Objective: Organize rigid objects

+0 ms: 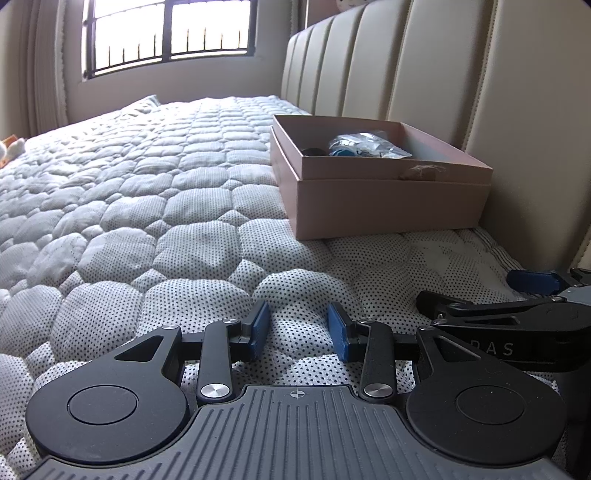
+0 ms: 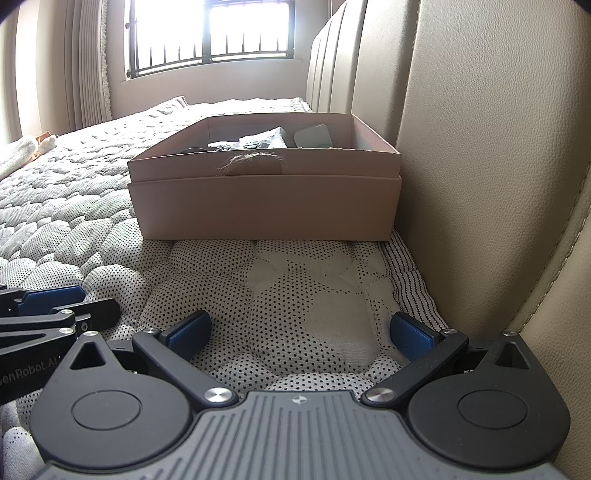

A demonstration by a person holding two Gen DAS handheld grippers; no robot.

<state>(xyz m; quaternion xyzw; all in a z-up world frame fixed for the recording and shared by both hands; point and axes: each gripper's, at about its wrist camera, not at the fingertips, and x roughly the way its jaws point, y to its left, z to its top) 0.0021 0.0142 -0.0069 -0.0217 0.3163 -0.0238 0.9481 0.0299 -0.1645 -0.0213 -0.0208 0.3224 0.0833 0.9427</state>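
Note:
A pink cardboard box [image 1: 388, 199] stands open on the quilted mattress [image 1: 147, 206], pushed against the padded headboard [image 1: 480, 92]. Inside it lie a crinkled clear bag with blue parts [image 1: 365, 146] and a small black round thing [image 1: 313, 151]. In the right wrist view the same box [image 2: 266, 206] holds a clear bag [image 2: 264, 140] and a pale green flat case [image 2: 312, 134]. My left gripper [image 1: 298, 330] rests low over the mattress, open, nothing between its blue pads. My right gripper [image 2: 299, 332] is open wide and empty, just short of the box.
The right gripper's fingers [image 1: 532, 284] reach in at the left view's right edge. The left gripper's finger [image 2: 51, 295] shows at the right view's left edge. A barred window [image 1: 166, 33] and curtain lie beyond the bed. A plush toy [image 1: 13, 147] sits far left.

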